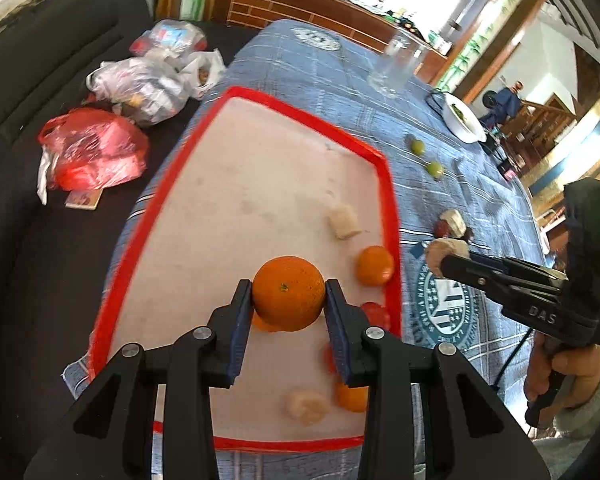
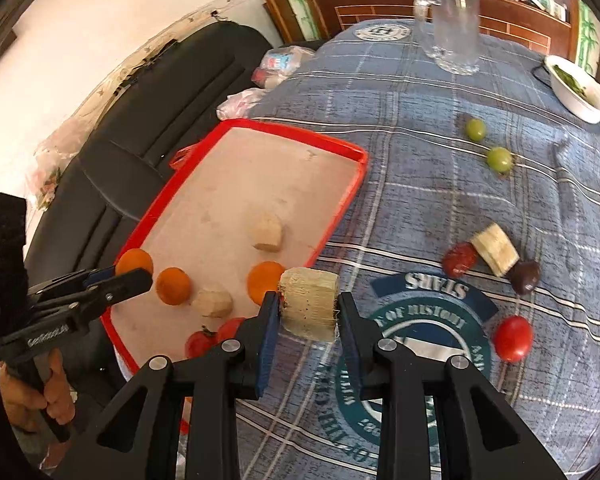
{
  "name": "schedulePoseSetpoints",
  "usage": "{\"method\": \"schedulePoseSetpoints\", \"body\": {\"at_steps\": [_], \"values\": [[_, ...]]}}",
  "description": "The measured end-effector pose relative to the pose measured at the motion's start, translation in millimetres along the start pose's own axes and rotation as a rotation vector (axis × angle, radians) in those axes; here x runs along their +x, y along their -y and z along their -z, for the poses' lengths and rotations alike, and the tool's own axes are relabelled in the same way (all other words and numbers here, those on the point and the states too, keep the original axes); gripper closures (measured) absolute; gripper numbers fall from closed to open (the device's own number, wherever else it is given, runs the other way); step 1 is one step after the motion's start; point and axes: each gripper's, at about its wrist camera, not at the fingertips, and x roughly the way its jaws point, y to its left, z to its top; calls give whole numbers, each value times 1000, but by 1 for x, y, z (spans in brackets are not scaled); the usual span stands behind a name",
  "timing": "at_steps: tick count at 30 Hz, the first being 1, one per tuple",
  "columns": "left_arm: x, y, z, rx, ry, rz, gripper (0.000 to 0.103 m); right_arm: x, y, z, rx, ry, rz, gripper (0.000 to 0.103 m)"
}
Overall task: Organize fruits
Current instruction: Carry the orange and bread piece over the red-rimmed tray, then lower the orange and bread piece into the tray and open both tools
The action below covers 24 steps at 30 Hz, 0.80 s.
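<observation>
The left gripper (image 1: 288, 300) is clamped on an orange (image 1: 288, 294), held above the red-rimmed tray (image 1: 236, 94); both pads press its sides. The orange is round, bright, with a small green stem scar facing the camera. The right gripper (image 2: 309, 316) is clamped on a pale cut block of fruit (image 2: 309, 306), fibrous and cream-yellow, held over the tray's edge at about 4 o'clock of the tray in the right wrist view.

Tray contents, right wrist view: two more oranges (image 2: 173, 286) (image 2: 265, 282), two pale chunks (image 2: 266, 232) (image 2: 213, 301), and two red tomatoes (image 2: 199, 343) at the tray's 6 o'clock rim.

On the blue plaid cloth (image 2: 400, 128), outward toward 3 o'clock: one red tomato (image 2: 513, 338), one dark red fruit (image 2: 460, 259), one pale wedge (image 2: 495, 249), one dark purple fruit (image 2: 525, 277). At 1 o'clock: two green grapes (image 2: 476, 129) (image 2: 499, 159). Farther, at 12 o'clock, one glass mug (image 2: 454, 24); at 2 o'clock, one white bowl (image 2: 580, 92).

Left wrist view, 9 to 11 o'clock: plastic bags (image 1: 94, 148) lie on a dark sofa (image 1: 60, 32).
</observation>
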Motion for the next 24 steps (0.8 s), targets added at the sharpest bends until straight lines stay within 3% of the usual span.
{"method": "schedulePoseSetpoints", "body": {"at_steps": [4,13,24], "values": [[5,-12,7,-24,-25,-5,70,8,-19,-7,-43,-13,-24,73],[8,-2,26,28,-65,4,70,38,-61,-23,-138,-60,-46,73],[20,3,38,53,-118,16,70,74,-81,-29,-188,-117,-27,73]]}}
